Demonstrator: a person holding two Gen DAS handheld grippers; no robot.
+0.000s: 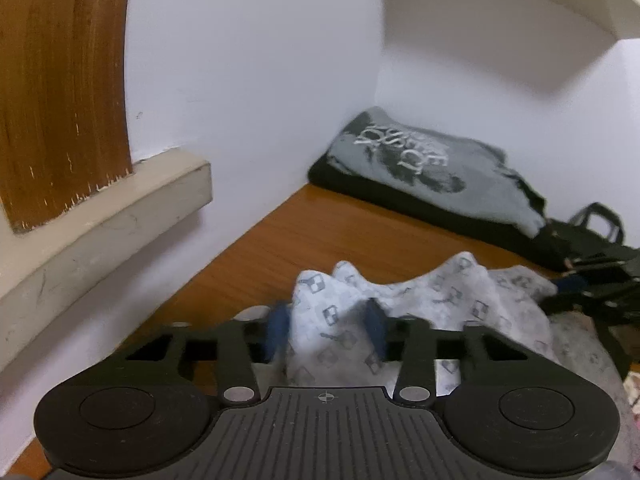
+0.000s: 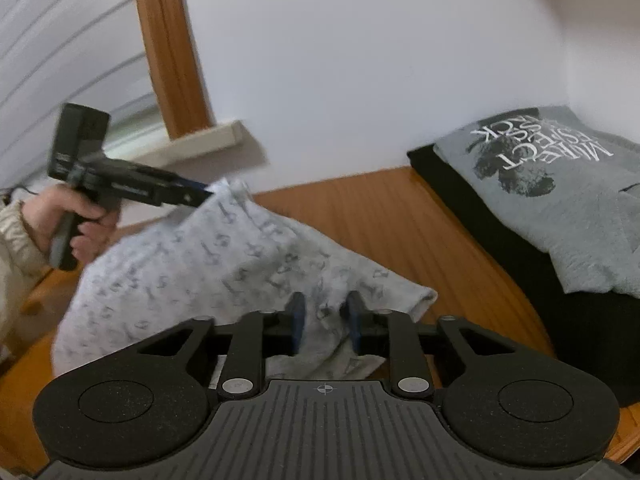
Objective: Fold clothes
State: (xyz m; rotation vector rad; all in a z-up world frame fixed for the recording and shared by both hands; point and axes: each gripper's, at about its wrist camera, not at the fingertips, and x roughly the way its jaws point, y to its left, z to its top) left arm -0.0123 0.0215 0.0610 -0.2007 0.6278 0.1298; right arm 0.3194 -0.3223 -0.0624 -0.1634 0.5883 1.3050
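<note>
One white cloth garment printed with small grey squares (image 2: 224, 268) lies bunched on the brown wooden surface (image 2: 400, 220); one folded grey printed T-shirt (image 2: 560, 200) sits nearby. Two grippers, left (image 1: 328, 326) and right (image 2: 325, 320), angle downward, jaws each pinching the garment's fabric.

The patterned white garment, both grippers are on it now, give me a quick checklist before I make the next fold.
1. Left gripper pinching the patterned white garment: ok.
2. Right gripper pinching its near edge: ok.
3. Garment lifted evenly: not ok, left side held higher.
4. Wooden table bare ahead for laying down: ok.
5. Folded grey shirt clear of the garment: ok.
6. Hidden layers smooth: cannot tell.
</note>
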